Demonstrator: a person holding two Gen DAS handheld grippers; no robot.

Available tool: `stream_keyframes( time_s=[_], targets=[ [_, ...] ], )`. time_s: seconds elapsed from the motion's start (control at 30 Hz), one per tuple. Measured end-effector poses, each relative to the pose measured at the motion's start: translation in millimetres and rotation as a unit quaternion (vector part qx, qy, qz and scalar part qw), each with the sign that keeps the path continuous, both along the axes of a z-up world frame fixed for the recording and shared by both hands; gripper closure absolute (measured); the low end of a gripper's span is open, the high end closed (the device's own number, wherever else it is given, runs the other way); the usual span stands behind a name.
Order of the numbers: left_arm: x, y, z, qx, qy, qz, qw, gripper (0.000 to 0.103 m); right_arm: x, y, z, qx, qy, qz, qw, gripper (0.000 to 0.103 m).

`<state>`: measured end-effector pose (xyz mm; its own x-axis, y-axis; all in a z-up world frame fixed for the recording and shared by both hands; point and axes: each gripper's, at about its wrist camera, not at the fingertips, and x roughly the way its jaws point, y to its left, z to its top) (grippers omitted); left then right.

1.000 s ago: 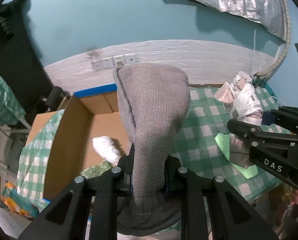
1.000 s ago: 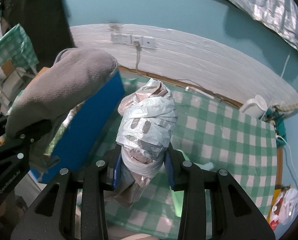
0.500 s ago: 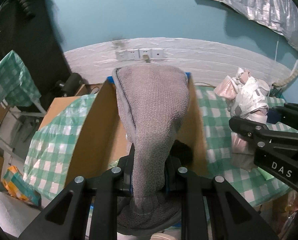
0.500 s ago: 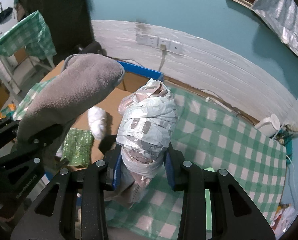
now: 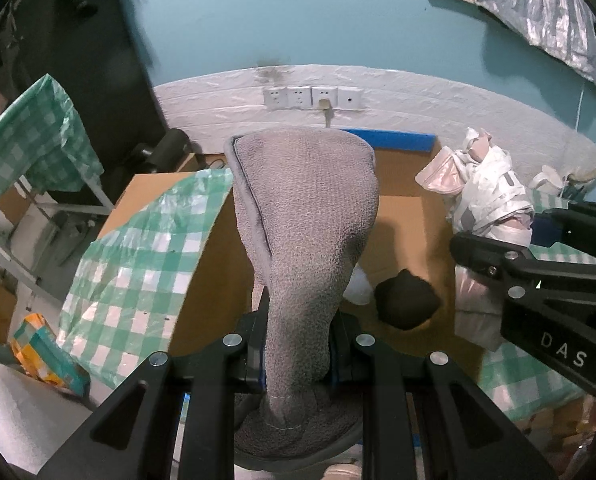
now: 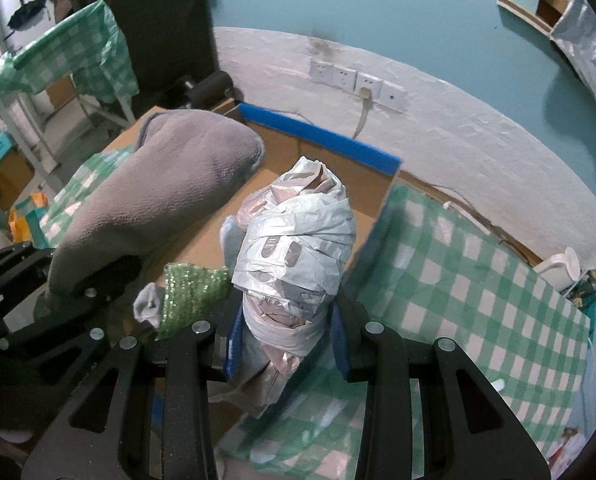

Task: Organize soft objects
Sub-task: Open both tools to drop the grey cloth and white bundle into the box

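My left gripper (image 5: 298, 344) is shut on a grey fleece cloth (image 5: 306, 216) and holds it upright above the open cardboard box (image 5: 410, 220). My right gripper (image 6: 285, 340) is shut on a bundle of white and pink plastic bags (image 6: 298, 256), held over the box's right edge. The bundle also shows in the left wrist view (image 5: 486, 204), and the grey cloth shows in the right wrist view (image 6: 157, 200). Inside the box lie a black soft lump (image 5: 406, 304), a green sparkly cloth (image 6: 189, 288) and white socks (image 6: 147, 306).
The box has a blue-taped far rim (image 6: 318, 136) and stands on a green checked tablecloth (image 6: 458, 280). A white wall with sockets (image 5: 310, 96) is behind. A checked flap (image 5: 137, 264) drapes the box's left side. A black stand (image 5: 97, 60) is at the left.
Both grippers have moved left with their loads, from over the checked table to over the cardboard box. The box's inside and the black lump have come into view.
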<state>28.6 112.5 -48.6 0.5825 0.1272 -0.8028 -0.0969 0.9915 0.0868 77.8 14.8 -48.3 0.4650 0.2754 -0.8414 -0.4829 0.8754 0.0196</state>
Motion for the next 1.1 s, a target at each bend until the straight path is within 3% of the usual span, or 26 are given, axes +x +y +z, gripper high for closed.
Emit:
stream_keyframes(
  time_s=[0.17,0.37,0.47,0.6,0.8,1.1],
  targets=[
    [2,4,-7,0.002,0.009,0.004,1.0,0.079,3,7,-11,0.002,0.015,0.002,1.0,0.068],
    [2,6,-8,0.011,0.01,0.008,0.9999,0.059,4,7,-13,0.009,0.02,-0.004,1.0,0.066],
    [1,4,-7,0.021,0.006,0.009,0.9997,0.054,5,7,-11,0.009,0.015,-0.01,1.0,0.06],
    [1,5,-6,0.032,0.001,0.013,0.9994,0.047,5,6,-7,0.012,0.006,-0.014,1.0,0.044],
    [2,7,-3,0.034,-0.003,0.018,0.9993,0.04,5,0,-2,0.018,0.0,-0.023,1.0,0.04],
    [-2,0,6,0.028,-0.022,0.01,0.9993,0.039,-2,-22,4,0.024,-0.006,-0.043,0.999,0.036]
  ],
)
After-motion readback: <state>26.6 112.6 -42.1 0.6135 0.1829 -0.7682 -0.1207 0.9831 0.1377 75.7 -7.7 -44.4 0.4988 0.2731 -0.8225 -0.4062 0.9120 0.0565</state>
